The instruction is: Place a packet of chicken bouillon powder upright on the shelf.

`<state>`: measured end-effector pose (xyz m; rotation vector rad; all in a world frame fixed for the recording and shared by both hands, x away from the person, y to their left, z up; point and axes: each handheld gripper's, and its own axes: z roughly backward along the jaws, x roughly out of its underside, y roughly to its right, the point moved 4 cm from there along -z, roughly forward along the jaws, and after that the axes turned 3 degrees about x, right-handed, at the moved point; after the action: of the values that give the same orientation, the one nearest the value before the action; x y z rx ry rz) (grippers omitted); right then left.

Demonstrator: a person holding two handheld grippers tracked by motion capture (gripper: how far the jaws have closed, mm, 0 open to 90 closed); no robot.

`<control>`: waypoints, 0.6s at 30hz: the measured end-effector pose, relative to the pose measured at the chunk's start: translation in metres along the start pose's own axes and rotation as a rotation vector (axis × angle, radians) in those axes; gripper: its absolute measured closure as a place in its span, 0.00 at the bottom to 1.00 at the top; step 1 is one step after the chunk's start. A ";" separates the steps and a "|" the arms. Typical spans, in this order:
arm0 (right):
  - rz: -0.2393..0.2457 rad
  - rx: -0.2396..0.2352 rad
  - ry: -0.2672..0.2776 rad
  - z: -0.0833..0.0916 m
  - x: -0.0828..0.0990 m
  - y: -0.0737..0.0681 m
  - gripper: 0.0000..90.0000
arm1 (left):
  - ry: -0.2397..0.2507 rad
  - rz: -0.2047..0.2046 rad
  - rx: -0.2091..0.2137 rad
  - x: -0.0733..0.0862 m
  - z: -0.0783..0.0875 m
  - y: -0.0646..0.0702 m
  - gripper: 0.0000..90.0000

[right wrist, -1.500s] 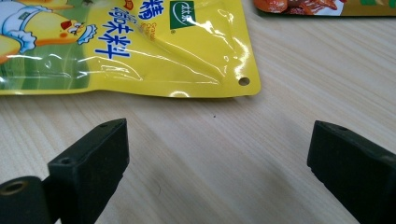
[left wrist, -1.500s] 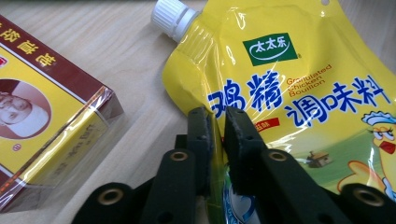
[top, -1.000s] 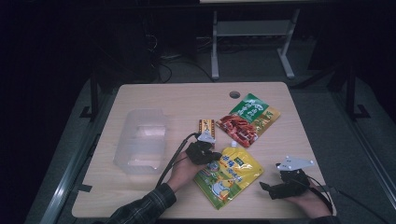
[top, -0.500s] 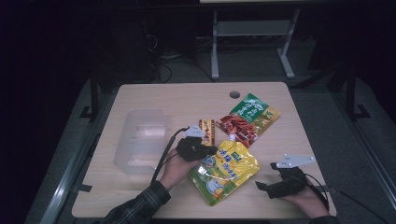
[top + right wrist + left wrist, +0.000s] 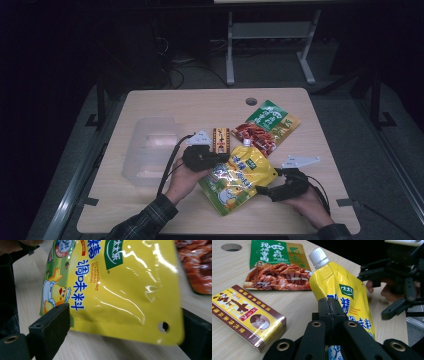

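My left gripper (image 5: 219, 161) (image 5: 329, 311) is shut on the side edge of a yellow spouted seasoning pouch (image 5: 241, 176) (image 5: 342, 287) and holds it tilted above the table, white cap (image 5: 318, 257) at the far end. In the right gripper view the pouch (image 5: 120, 285) hangs with its bottom edge between the wide-apart jaws of my right gripper (image 5: 125, 318) (image 5: 267, 184), whose pads do not press on it. The right gripper (image 5: 402, 285) also appears beyond the pouch in the left gripper view.
A small yellow-and-brown box (image 5: 220, 140) (image 5: 245, 315) and a green-and-red snack packet (image 5: 265, 125) (image 5: 277, 267) lie flat behind the pouch. A clear plastic container (image 5: 150, 150) stands at the left of the wooden table (image 5: 200, 105), which has a cable hole (image 5: 251, 101).
The left gripper has lifted the yellow pouch off the table and tilted it. The right gripper has moved left until its jaws straddle the pouch's lower edge.
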<state>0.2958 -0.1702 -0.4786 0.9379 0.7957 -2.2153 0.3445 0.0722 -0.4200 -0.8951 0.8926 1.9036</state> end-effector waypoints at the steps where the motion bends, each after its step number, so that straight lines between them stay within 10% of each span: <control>1: -0.008 -0.005 -0.007 -0.003 -0.001 0.000 0.11 | 0.003 0.000 0.000 0.000 0.000 0.000 1.00; 6: -0.018 -0.032 -0.007 -0.013 -0.003 0.000 0.27 | 0.002 -0.001 -0.011 0.000 0.001 0.000 1.00; 13: -0.083 -0.079 0.073 -0.005 -0.009 -0.001 0.73 | 0.012 0.009 -0.027 0.002 0.004 -0.003 1.00; 18: -0.041 -0.093 0.081 -0.003 -0.011 -0.004 0.93 | 0.002 -0.003 -0.031 0.003 0.002 -0.002 1.00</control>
<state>0.3007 -0.1622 -0.4704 0.9788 0.9546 -2.1664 0.3449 0.0762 -0.4215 -0.9167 0.8644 1.9185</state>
